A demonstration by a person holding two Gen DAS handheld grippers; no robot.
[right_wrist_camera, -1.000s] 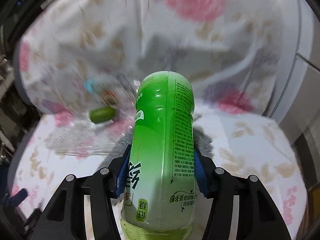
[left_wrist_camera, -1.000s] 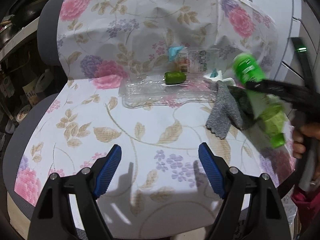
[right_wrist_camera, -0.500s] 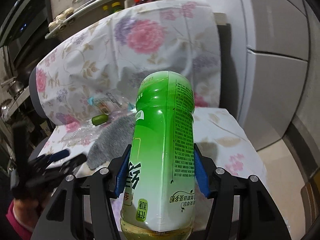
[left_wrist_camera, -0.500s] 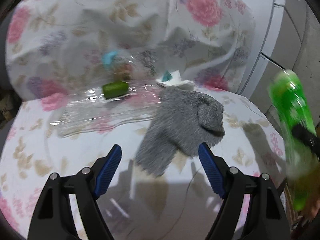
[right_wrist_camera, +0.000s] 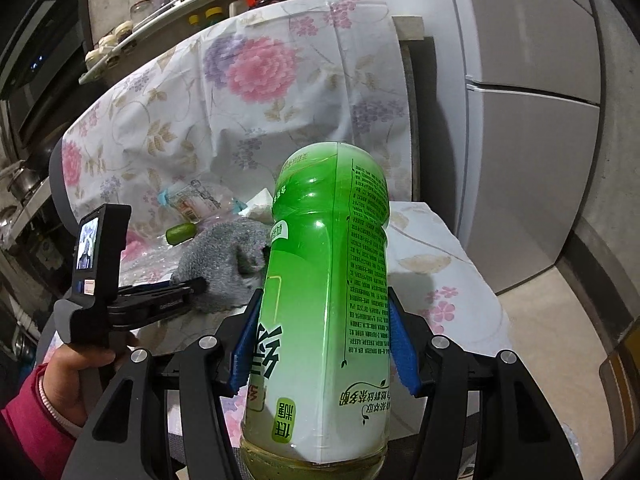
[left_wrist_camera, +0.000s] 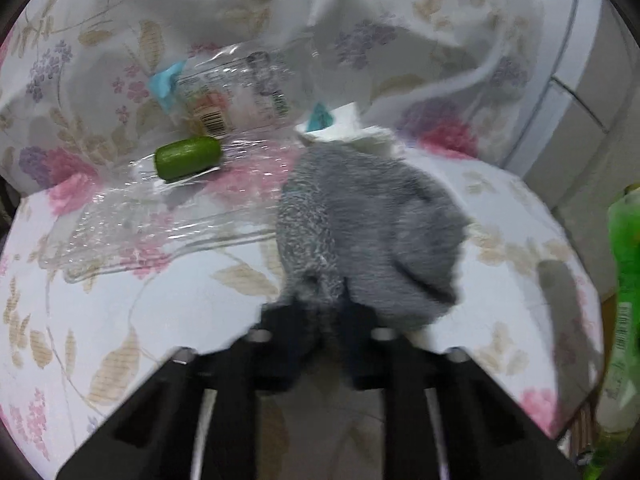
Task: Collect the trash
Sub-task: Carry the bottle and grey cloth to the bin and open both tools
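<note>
Left gripper (left_wrist_camera: 320, 316) has just closed on the near edge of the grey cloth (left_wrist_camera: 372, 232), mid-seat (left_wrist_camera: 120, 320). Right gripper (right_wrist_camera: 320, 344) grips the green bottle (right_wrist_camera: 324, 300), clear of the seat. Cloth ready to lift.

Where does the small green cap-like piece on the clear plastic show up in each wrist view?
Left wrist: small green piece sits upper left of centre, on the clear plastic wrap, left of the grey cloth.
Right wrist: small green piece sits left of centre, just left of the green bottle.
Shared landmark: the grey cloth.
</note>
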